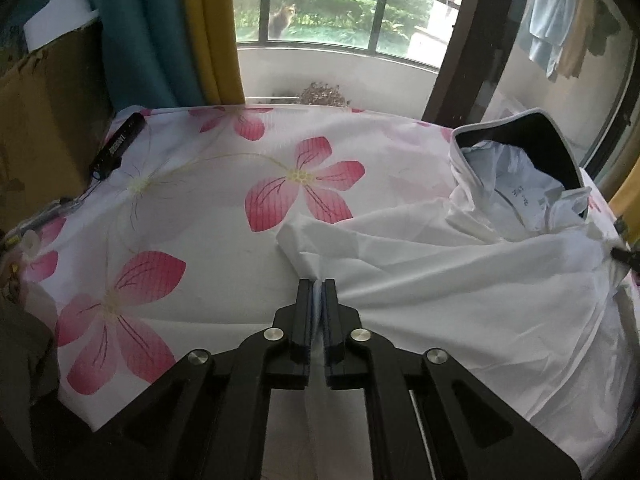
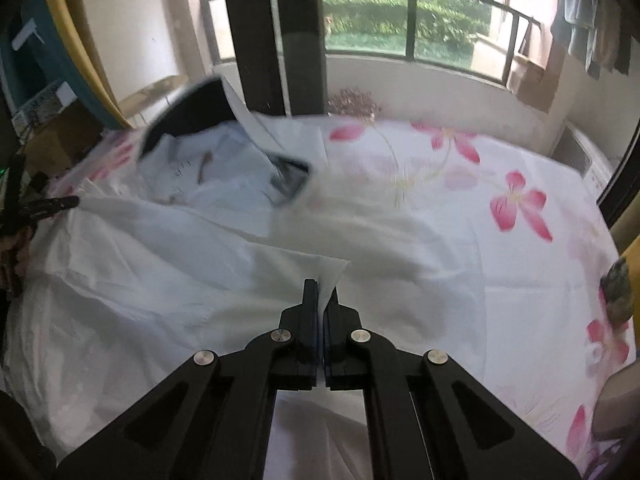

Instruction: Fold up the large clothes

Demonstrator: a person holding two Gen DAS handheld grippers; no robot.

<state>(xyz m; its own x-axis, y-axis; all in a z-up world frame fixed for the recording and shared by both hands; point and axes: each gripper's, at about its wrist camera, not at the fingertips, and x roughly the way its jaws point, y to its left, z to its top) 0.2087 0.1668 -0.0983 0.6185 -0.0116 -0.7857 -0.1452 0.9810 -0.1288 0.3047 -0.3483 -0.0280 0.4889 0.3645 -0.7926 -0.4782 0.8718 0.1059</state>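
Holding: we have each hand-held gripper, left (image 1: 318,286) and right (image 2: 321,288), clamped on the white jacket (image 1: 460,280).
Direction: jacket lies between them, collar far, across the bed (image 1: 224,272).

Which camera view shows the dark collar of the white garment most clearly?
The left wrist view: the collar stands sharp and upright there. In the right wrist view the collar is blurred, at upper left.

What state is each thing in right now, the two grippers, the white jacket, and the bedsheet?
Left gripper: shut on the white jacket's edge.
Right gripper: shut on a jacket corner.
White jacket: rumpled, partly spread, dark-lined hood standing open.
Floral bedsheet: spread flat under the jacket.
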